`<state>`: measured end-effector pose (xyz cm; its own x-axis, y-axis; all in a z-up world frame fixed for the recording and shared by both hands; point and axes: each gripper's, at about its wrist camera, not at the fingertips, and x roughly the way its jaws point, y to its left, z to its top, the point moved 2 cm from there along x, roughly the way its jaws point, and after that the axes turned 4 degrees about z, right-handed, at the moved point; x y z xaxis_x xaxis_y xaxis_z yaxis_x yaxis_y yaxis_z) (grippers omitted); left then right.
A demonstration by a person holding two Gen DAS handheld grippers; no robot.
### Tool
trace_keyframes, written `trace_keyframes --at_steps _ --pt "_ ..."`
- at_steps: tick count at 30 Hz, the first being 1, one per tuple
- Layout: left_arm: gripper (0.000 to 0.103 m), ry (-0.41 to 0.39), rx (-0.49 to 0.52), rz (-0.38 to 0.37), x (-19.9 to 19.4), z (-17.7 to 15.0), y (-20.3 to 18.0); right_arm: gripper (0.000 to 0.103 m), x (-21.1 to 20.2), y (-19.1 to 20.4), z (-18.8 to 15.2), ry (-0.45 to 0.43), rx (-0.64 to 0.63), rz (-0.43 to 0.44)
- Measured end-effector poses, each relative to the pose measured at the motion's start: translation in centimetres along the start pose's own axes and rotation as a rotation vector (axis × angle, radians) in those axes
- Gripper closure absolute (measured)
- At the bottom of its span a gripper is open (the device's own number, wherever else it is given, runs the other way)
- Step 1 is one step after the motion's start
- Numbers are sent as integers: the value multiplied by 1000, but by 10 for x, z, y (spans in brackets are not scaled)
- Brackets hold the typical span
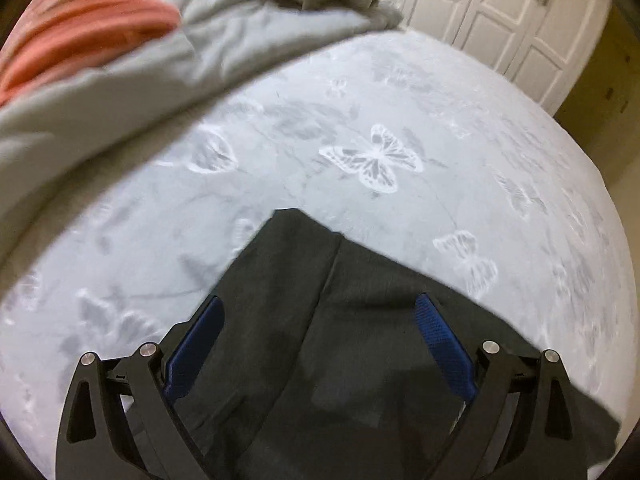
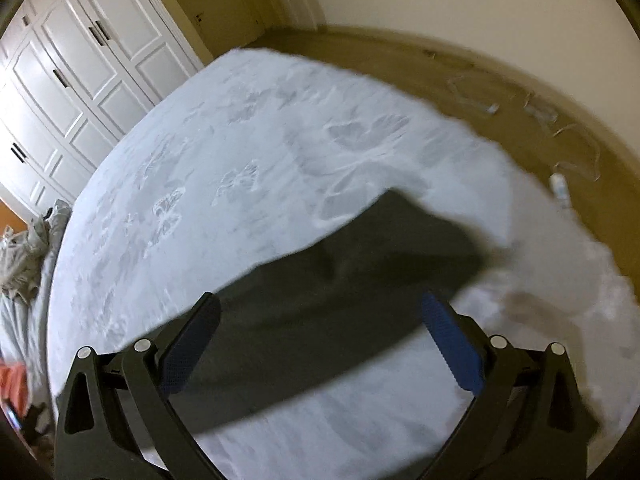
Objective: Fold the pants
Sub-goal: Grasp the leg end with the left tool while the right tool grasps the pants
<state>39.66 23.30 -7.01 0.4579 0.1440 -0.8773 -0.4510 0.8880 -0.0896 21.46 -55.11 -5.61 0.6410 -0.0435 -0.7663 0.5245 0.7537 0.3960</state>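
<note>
Dark grey pants lie flat on a white bed sheet with butterfly prints. In the left wrist view my left gripper hovers over the pants, jaws wide apart, blue pads on either side and nothing between them. In the right wrist view the pants stretch from lower left toward the bed's right edge, blurred. My right gripper is above them, jaws wide apart and empty.
A grey duvet with a coral blanket is bunched at the bed's far left. White wardrobe doors stand beyond the bed. Brown floor with small litter and a bottle lies past the right edge.
</note>
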Motion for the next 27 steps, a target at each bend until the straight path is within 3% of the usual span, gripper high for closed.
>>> trace_keyframes --at_steps 4,6,7,8,9,10,11,15,20,24,27 --pt "10 127 -89 12 53 7 0 5 47 12 6 52 28 -40" --pt "11 66 -53 74 57 9 -8 5 71 10 2 108 28 -109" --pt "26 54 -20 95 58 9 -13 14 76 12 0 86 -3 -152" --pt "54 28 19 150 57 9 -18 26 76 16 1 60 -35 -188" --pt "70 12 42 194 56 9 -19 52 75 21 1 32 -73 -221" --pt "84 6 53 212 54 10 -17 88 72 23 3 15 -73 -181" --pt "93 11 44 163 47 11 -14 96 68 22 3 13 -47 -135" --pt "96 -24 12 10 4 11 9 97 28 26 3 -71 -61 -41" --pt "96 -114 12 -183 -83 -13 58 97 -61 13 -18 -171 -85 114" --pt "96 -155 39 -234 -139 -51 101 97 -128 -9 -51 -231 -108 211" --pt "96 -132 66 -215 -153 -89 133 96 -155 -34 -83 -215 -139 203"
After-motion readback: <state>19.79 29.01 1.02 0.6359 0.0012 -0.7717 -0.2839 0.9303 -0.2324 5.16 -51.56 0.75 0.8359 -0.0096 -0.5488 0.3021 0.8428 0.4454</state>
